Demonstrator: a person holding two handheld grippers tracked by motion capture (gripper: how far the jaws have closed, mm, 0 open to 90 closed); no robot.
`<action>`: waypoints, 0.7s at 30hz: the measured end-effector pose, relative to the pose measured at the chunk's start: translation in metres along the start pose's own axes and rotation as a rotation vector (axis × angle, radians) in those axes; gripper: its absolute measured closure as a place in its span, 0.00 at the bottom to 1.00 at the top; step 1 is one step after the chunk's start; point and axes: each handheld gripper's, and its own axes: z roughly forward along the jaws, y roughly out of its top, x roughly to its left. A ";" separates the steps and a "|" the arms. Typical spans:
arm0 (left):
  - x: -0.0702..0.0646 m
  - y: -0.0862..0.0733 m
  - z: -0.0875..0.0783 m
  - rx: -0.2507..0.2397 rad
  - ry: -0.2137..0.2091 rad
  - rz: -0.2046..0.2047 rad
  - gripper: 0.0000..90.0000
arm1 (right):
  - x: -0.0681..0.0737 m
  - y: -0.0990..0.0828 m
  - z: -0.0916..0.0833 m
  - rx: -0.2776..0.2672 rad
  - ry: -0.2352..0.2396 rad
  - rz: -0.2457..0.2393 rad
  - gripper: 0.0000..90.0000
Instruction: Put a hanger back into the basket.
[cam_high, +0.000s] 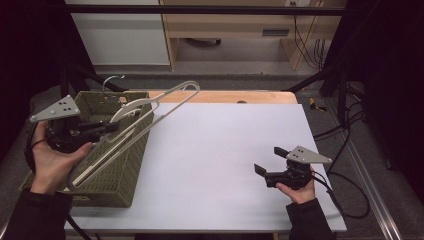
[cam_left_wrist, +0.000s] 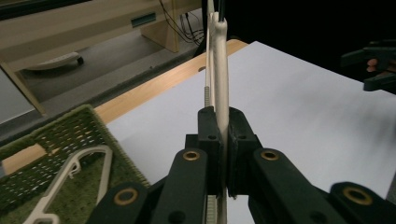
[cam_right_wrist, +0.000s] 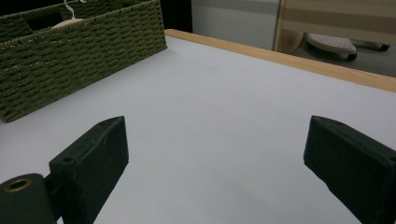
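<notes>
White tabletop (cam_high: 225, 165) takes up most of the scene, w/ a strip of bare wood along its far edge. At its left end sits a green woven basket (cam_high: 127, 170), long axis running near-to-far; at least one more pale hanger (cam_left_wrist: 70, 179) lies inside it.

Task item = cream plastic hanger (cam_high: 150, 117), lifted clear of the basket. It slants from the near-left, low over the basket, up to the far-right, w/ its rounded end out over the table's far edge. Long axis is diagonal, pointing away from the person and toward the table's middle.

Left gripper (cam_high: 107, 131) is clamped tight on the hanger; in the left gripper view the pads (cam_left_wrist: 208, 140) squeeze the thin bar (cam_left_wrist: 220, 79) edge-on, w/ no gap visible. Grip sits partway along the bar, so most of the length sticks out beyond the jaws.

Right gripper (cam_high: 270, 160) hovers low at the near-right of the table, jaws spread wide, nothing between them, bare tabletop under them. It's well apart from the hanger.

Key relation: the hanger's free end lies far-left of the right gripper, so the left hand has it and is much nearer. My guess is the next move is either setting it down mid-table or swinging the free end toward the waiting right jaws.
</notes>
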 end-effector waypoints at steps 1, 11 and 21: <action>0.005 -0.001 -0.001 -0.002 0.005 -0.008 0.96 | 0.000 0.000 0.000 -0.001 0.000 -0.001 0.08; 0.047 -0.019 -0.006 0.048 0.076 -0.034 0.96 | 0.000 0.000 0.000 -0.003 0.003 0.002 0.07; 0.087 -0.048 -0.016 0.079 0.130 -0.068 0.96 | 0.000 0.000 0.001 0.000 0.002 0.003 0.07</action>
